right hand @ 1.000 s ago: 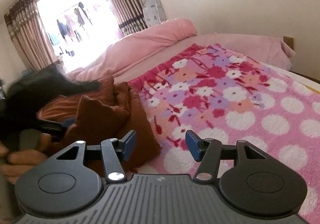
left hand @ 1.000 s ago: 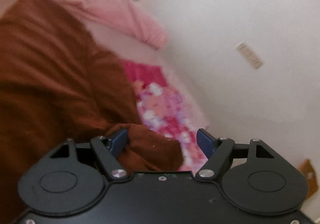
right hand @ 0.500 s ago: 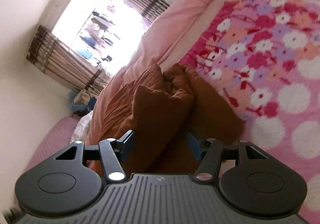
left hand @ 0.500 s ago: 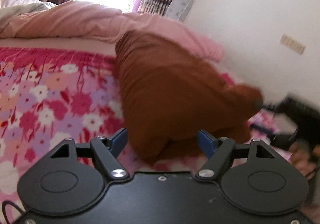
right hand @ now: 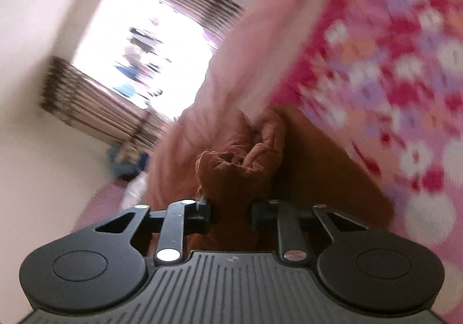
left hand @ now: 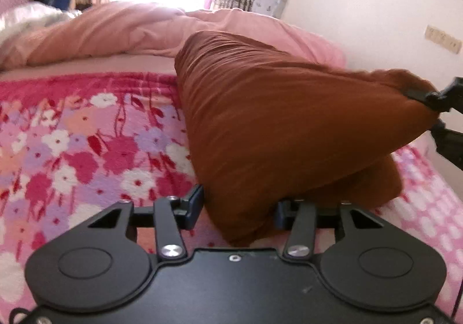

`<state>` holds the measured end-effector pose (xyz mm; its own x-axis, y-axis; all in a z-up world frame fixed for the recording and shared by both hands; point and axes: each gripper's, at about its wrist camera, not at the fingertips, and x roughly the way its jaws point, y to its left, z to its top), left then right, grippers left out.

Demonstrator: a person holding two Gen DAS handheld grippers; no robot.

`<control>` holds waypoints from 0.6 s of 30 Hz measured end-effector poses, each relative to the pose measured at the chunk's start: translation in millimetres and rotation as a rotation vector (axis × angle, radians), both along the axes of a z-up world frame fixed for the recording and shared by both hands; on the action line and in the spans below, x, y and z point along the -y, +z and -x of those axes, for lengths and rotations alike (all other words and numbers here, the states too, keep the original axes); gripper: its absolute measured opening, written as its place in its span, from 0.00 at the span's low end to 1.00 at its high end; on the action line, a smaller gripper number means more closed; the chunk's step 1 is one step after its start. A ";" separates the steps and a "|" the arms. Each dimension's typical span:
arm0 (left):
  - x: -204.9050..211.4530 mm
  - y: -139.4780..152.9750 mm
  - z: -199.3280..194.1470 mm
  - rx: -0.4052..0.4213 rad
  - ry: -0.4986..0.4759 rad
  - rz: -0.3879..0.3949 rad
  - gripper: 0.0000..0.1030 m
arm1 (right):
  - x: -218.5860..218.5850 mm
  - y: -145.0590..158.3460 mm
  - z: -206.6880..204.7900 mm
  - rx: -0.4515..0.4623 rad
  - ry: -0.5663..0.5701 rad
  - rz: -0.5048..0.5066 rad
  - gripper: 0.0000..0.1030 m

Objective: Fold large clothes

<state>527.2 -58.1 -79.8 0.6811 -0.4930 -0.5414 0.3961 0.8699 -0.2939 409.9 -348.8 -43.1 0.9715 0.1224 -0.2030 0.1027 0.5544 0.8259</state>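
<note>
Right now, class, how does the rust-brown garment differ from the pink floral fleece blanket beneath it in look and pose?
1. The rust-brown garment is one plain colour; the pink floral fleece blanket is patterned with white, red and purple flowers.
2. The garment is bunched and creased, one corner lifted; the blanket lies spread flat.
3. The left claw and right claw are closing with garment cloth between them; neither holds the blanket.
Both are soft fabric on the bed.
</note>
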 end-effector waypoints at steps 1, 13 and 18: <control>-2.3 -0.3 -1.3 -0.006 -0.001 0.020 0.48 | 0.0 6.4 6.6 0.022 -0.010 0.034 0.23; -3.4 -35.2 -32.2 -0.106 0.015 0.003 0.61 | 26.1 -85.4 6.0 -0.078 -0.055 -0.098 0.23; -13.5 -9.8 -6.1 -0.099 -0.020 -0.042 0.60 | 30.9 -68.4 14.8 -0.080 -0.037 -0.050 0.47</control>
